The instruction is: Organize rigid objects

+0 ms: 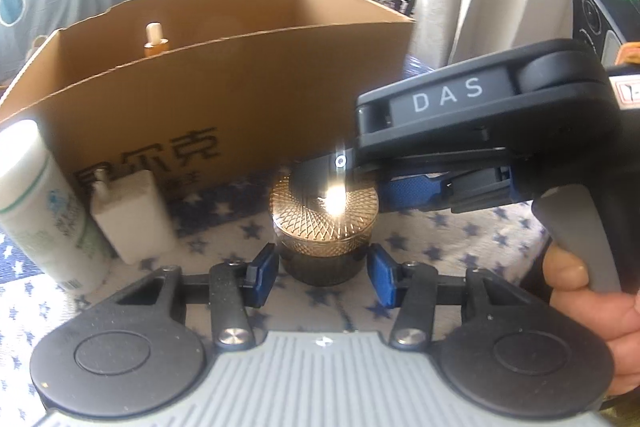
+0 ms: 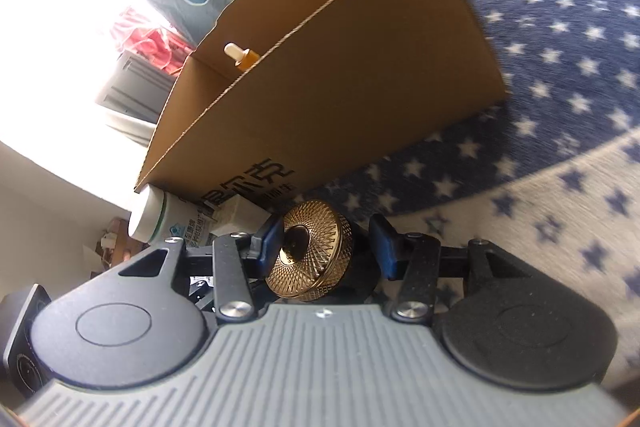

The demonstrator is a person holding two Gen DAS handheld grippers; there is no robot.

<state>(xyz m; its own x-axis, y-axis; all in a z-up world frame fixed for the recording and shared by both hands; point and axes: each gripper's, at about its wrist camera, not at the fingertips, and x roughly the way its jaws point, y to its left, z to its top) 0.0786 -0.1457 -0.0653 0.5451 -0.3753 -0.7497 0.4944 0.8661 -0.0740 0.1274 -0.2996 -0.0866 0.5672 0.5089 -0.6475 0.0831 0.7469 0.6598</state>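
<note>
The left gripper (image 1: 323, 269) clamps the dark glass base of the jar (image 1: 323, 227), blue pads pressed against both sides. The right gripper (image 2: 326, 243) straddles the jar's gold lid (image 2: 310, 253); its left pad touches the lid, and contact on the right side cannot be confirmed. The jar stands on the star-patterned blanket (image 1: 460, 243), just in front of the cardboard box (image 1: 224, 83). A white bottle (image 1: 132, 215) and a white tube (image 1: 36, 203) stand left of the jar. An amber bottle (image 1: 155, 41) stands inside the box.
</note>
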